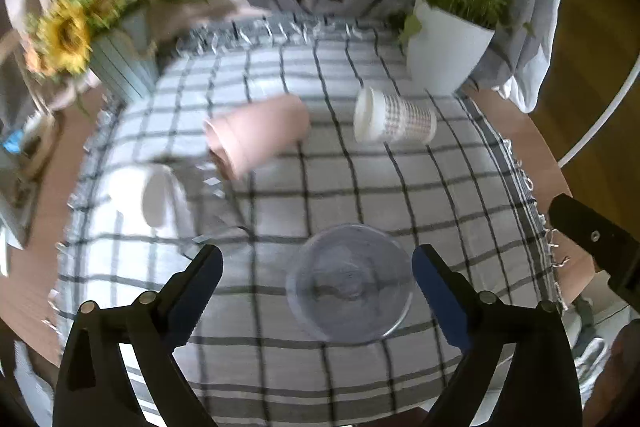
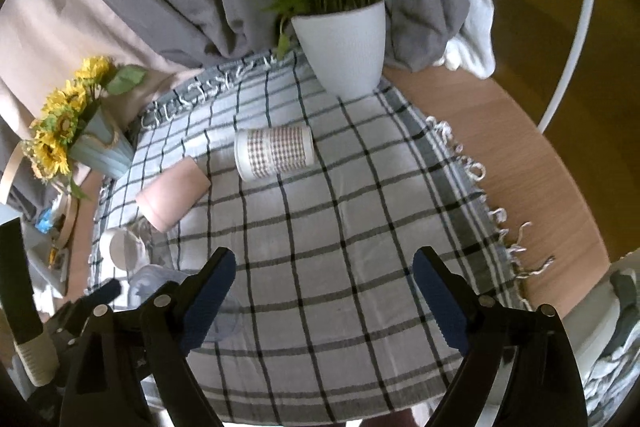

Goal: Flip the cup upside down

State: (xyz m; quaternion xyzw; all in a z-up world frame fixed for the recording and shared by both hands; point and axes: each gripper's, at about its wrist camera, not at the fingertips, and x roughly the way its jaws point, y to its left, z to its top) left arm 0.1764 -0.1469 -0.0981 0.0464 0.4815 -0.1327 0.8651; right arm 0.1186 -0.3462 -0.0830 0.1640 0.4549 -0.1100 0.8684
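A clear plastic cup [image 1: 350, 283] stands on the checked cloth [image 1: 460, 187], seen from above between the fingers of my open left gripper [image 1: 318, 263], nearer the right finger. It shows partly in the right wrist view [image 2: 154, 285] behind the left finger. A pink cup [image 1: 258, 135] [image 2: 172, 193], a checked white cup [image 1: 394, 119] [image 2: 274, 153] and a white cup [image 1: 150, 195] [image 2: 122, 247] lie on their sides. My right gripper [image 2: 324, 267] is open and empty above the cloth.
A white pot with a green plant [image 1: 448, 51] [image 2: 344, 43] stands at the cloth's far edge. A blue vase of sunflowers [image 1: 120, 63] [image 2: 100, 147] stands at the far left. The wooden table edge [image 2: 520, 155] curves on the right. Grey curtains hang behind.
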